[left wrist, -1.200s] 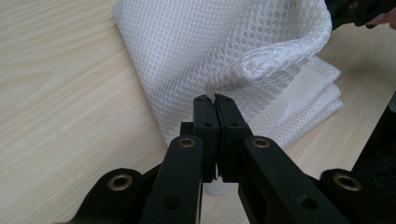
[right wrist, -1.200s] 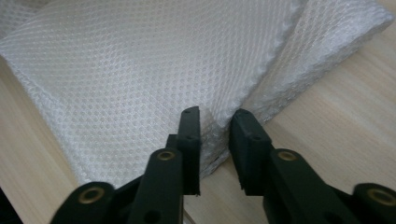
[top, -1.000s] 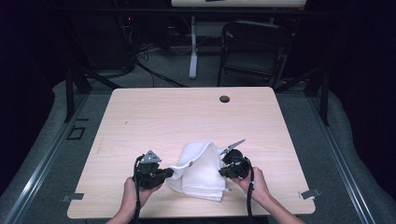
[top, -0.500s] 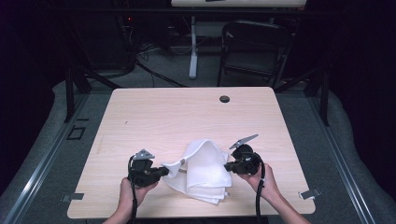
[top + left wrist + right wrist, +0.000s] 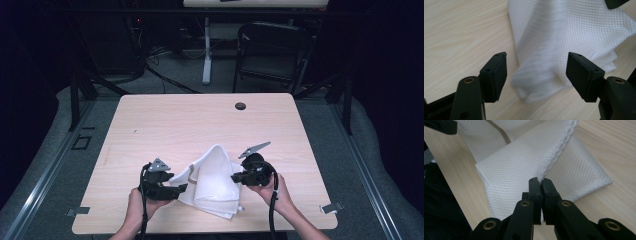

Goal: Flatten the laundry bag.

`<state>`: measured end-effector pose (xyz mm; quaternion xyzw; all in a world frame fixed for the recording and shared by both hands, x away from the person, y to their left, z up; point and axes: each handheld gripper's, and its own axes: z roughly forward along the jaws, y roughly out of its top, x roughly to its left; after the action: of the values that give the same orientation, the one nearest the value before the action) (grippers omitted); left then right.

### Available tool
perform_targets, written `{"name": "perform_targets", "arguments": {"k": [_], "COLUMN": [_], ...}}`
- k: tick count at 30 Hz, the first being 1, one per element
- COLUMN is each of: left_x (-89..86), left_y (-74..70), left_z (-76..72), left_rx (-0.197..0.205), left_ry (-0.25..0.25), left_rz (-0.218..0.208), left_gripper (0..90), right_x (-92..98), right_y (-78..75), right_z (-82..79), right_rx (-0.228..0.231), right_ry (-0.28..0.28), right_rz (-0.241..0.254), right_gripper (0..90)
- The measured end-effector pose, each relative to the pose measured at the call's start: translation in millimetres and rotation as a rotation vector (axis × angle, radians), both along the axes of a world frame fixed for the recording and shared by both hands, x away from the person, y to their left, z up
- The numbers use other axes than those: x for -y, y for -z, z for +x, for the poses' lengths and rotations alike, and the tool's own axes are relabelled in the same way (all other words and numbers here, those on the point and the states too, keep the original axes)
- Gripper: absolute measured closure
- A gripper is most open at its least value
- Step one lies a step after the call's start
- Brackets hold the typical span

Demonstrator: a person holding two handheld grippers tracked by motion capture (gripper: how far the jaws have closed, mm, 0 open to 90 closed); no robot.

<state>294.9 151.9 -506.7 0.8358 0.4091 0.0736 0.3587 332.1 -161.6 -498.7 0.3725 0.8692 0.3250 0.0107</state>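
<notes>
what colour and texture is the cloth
White, fine mesh weave with small holes; the cloth shows best in the right gripper view.

One white mesh cloth [image 5: 215, 182] is lying on one table [image 5: 200, 125]; one left hand-held gripper [image 5: 181, 188] and one right hand-held gripper [image 5: 235, 177] are flanking it.

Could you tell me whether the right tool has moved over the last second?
Yes. In the high view, the right tool, shut on the cloth, has shifted right, toward the table's right edge.
</notes>
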Motion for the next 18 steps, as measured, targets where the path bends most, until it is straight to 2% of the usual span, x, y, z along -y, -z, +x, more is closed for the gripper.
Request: {"name": "perform_targets", "arguments": {"k": [1,2,7,8,9,10,11,13,16,18], "left_x": [2.7,5.0,8.6,8.4,7.7,5.9,3.8,-0.9,-6.0,-8.1], "left_y": [-1.7,-4.3,-15.9,-17.4,-19.1,-20.4,-20.5,-19.0,-11.5,-7.4], "left_z": [-1.8,-3.8,-7.5,-6.8,-4.2,-0.4,3.9,11.8,19.9,21.6], "left_rx": [0.032,0.047,0.124,0.13,0.153,0.146,0.141,0.123,0.092,0.075], "left_ry": [-0.001,0.004,0.014,0.016,0.01,0.014,0.005,-0.022,-0.043,-0.051], "left_rz": [0.019,0.026,0.072,0.076,0.092,0.101,0.093,0.083,0.086,0.095], "left_gripper": [33.6,30.2,26.1,26.5,27.8,31.5,39.0,62.5,79.4,84.1], "right_x": [0.0,-1.8,-4.3,-4.2,-4.3,-5.0,-5.3,-7.1,-10.0,-12.5], "right_y": [0.0,-1.4,-3.3,-3.7,-4.8,-5.7,-6.8,-7.2,-6.6,-6.3], "right_z": [0.0,0.6,2.3,3.1,3.8,4.5,5.6,7.9,11.3,13.9], "right_rx": [0.0,-0.002,-0.014,-0.016,-0.021,-0.015,-0.015,-0.013,-0.014,-0.015], "right_ry": [0.0,-0.004,-0.009,-0.01,-0.015,-0.014,-0.019,-0.022,-0.018,-0.02], "right_rz": [0.0,0.009,0.03,0.037,0.039,0.035,0.033,0.032,0.037,0.041], "right_gripper": [88.2,88.1,88.1,88.1,88.1,88.1,88.1,88.1,88.1,88.0]}}
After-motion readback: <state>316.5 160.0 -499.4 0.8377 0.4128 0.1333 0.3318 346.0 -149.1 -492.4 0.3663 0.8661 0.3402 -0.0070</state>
